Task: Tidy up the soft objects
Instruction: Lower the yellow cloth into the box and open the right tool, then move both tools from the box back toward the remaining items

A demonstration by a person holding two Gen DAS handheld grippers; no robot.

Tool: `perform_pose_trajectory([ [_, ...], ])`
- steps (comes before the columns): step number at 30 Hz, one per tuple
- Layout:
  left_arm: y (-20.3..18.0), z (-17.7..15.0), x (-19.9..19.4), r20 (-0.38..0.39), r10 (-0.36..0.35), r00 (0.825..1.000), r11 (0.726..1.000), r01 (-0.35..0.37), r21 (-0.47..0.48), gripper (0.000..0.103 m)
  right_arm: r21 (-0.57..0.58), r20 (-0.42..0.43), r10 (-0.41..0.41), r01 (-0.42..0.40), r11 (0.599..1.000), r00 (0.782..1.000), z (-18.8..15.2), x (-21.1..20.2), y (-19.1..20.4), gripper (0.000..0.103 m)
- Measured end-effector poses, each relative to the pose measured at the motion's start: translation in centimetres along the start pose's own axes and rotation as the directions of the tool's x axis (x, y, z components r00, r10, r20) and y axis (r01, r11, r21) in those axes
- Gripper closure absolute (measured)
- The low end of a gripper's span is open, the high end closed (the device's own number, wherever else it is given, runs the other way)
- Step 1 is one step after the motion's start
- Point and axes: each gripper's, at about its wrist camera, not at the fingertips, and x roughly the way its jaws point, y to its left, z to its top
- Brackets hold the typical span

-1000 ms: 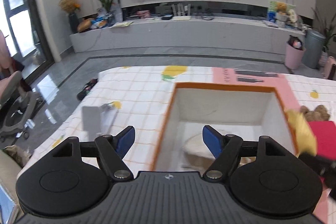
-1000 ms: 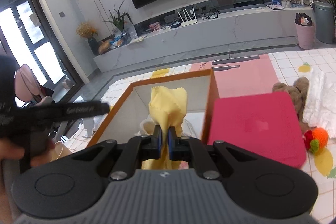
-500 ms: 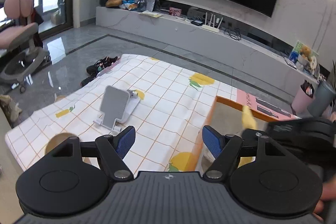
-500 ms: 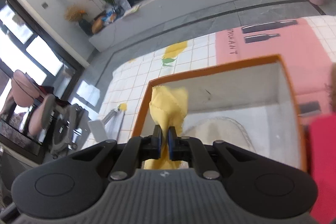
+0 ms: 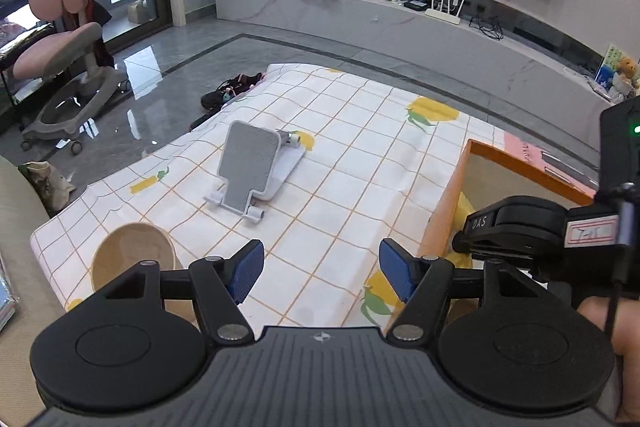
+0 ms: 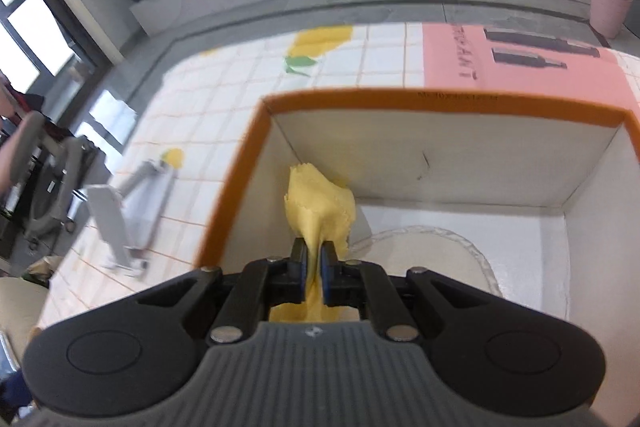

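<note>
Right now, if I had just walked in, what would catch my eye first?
Probably the yellow cloth, pinched in the right claw and hanging inside the orange-rimmed box, above a pale round item on its floor. Next, the left claw, open and empty over the lemon-print tablecloth, with a grey phone stand beyond.

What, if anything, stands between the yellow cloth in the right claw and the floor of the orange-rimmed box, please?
Nothing visible does. The right claw is shut on the yellow cloth, already inside the box near its left wall. Only a pale flat item lies on the floor, to the right.
</note>
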Motion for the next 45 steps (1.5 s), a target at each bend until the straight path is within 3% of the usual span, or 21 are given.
perform_pose_trajectory([
  [3,0.1,0.1,0.0,-0.009,-0.040,0.999,0.999,0.040,-0.024,0.025,-0.002,-0.029,0.030,-0.030,1.000,0.999,0.1,0.7,-0.5,0.085],
  [4,0.1,0.1,0.1,-0.008,-0.036,0.999,0.999,0.036,-0.029,0.025,-0.010,-0.023,0.039,-0.040,0.999,0.999,0.0,0.6,-0.5,0.071],
  [7,-0.1,0.1,0.2,-0.012,0.007,1.000,1.000,-0.007,-0.022,0.025,-0.045,0.015,0.044,-0.044,0.998,0.999,-0.3,-0.6,-0.8,0.059],
  [13,0.3,0.3,-0.8,-0.005,-0.061,0.998,0.996,0.061,-0.058,0.025,-0.067,0.081,0.095,-0.090,0.994,0.992,-0.9,-5.8,-2.4,0.057],
  [17,-0.2,0.3,-1.6,-0.005,-0.139,0.990,0.988,0.138,-0.068,0.025,-0.092,0.159,0.126,-0.113,0.989,0.979,-2.4,-11.3,-4.0,0.042],
  [20,-1.2,0.2,-2.0,-0.019,-0.191,0.981,0.980,0.190,-0.057,0.025,-0.109,0.230,0.115,-0.092,0.990,0.966,-3.9,-15.4,-5.2,0.041],
  [24,-2.8,-0.2,-3.7,0.004,-0.224,0.975,0.974,0.224,-0.014,0.025,-0.113,0.312,0.041,-0.005,0.994,0.949,-6.1,-19.9,-6.9,0.041],
  [30,-6.1,-0.9,-6.6,0.041,-0.287,0.957,0.956,0.285,0.065,0.025,-0.083,0.337,-0.044,0.076,0.994,0.941,-9.3,-24.7,-11.2,0.041],
  [35,-9.7,-2.3,-8.4,0.022,-0.375,0.927,0.914,0.366,0.174,0.024,-0.023,0.343,-0.127,0.144,0.989,0.930,-13.1,-26.5,-15.7,0.041],
  [40,-13.6,-4.7,-9.4,-0.027,-0.455,0.890,0.853,0.445,0.272,0.023,0.043,0.336,-0.202,0.199,0.979,0.920,-16.1,-26.2,-19.8,0.041],
  [45,-17.3,-7.6,-10.1,-0.046,-0.460,0.887,0.810,0.441,0.387,0.023,0.111,0.328,-0.244,0.220,0.969,0.912,-17.5,-25.2,-23.2,0.041],
])
